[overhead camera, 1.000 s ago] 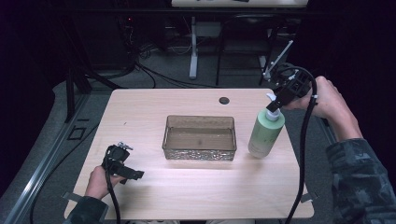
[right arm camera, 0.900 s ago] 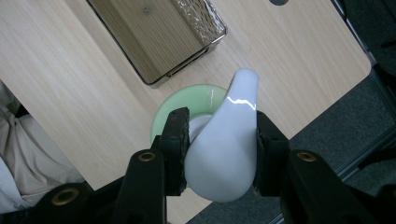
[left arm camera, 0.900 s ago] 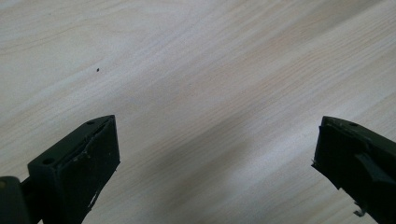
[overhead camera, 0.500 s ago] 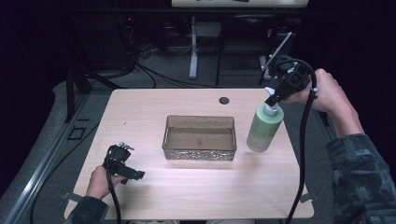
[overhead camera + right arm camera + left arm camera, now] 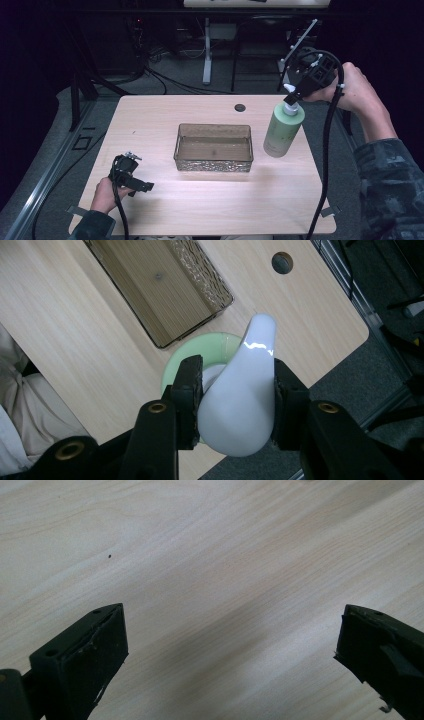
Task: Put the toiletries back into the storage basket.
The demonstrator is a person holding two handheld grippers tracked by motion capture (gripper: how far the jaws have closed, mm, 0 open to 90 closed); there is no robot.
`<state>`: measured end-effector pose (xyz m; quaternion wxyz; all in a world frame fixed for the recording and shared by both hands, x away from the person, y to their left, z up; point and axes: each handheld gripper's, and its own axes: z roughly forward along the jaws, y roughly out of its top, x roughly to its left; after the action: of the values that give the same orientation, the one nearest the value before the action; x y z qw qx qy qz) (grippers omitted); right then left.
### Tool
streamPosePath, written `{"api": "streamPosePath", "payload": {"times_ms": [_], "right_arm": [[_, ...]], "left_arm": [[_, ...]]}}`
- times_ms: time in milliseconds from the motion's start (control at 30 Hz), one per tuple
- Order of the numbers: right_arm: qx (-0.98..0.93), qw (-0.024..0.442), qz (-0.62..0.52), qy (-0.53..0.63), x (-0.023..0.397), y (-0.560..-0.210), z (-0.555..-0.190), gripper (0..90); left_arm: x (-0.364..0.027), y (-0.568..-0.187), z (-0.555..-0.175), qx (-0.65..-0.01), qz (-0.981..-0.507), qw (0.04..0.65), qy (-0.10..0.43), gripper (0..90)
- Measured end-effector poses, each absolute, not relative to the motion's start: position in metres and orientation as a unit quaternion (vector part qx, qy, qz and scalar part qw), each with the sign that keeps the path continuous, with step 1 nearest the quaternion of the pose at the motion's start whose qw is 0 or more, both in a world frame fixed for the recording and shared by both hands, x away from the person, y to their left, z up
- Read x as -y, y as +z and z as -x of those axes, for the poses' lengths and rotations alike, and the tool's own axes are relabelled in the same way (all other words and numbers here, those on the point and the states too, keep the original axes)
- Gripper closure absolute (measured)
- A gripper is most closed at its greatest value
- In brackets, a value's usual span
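Observation:
A pale green pump bottle [image 5: 283, 131] with a white pump head [image 5: 240, 395] hangs tilted just above the table's right side. My right gripper [image 5: 295, 95] is shut on that pump head from above; in the right gripper view both black pads press its sides, with the green bottle shoulder [image 5: 216, 347] below. A clear smoky rectangular bin [image 5: 214, 147] stands in the middle of the wooden table [image 5: 165, 112], left of the bottle. My left gripper [image 5: 142, 186] rests low at the front left, open, with only bare wood between its fingers [image 5: 85, 655].
A round cable hole [image 5: 240, 107] sits in the table near its far edge. Table legs, stands and cables [image 5: 207, 50] fill the dark floor behind. The table's right edge [image 5: 320, 165] lies close to the bottle.
The right gripper has lifted the bottle off the table and tipped it a little. The left hand has stayed where it was.

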<state>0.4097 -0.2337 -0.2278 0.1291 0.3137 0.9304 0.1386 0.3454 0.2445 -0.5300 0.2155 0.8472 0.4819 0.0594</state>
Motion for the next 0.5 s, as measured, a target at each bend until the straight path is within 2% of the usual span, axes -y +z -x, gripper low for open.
{"api": "streamPosePath", "payload": {"times_ms": [500], "right_arm": [[-0.932,0.138,-0.299,0.149,0.22,-0.207,-0.408,63.1]], "left_arm": [[-0.247,-0.528,-0.345,-0.482,-0.845,0.224,0.057,0.1]]}}
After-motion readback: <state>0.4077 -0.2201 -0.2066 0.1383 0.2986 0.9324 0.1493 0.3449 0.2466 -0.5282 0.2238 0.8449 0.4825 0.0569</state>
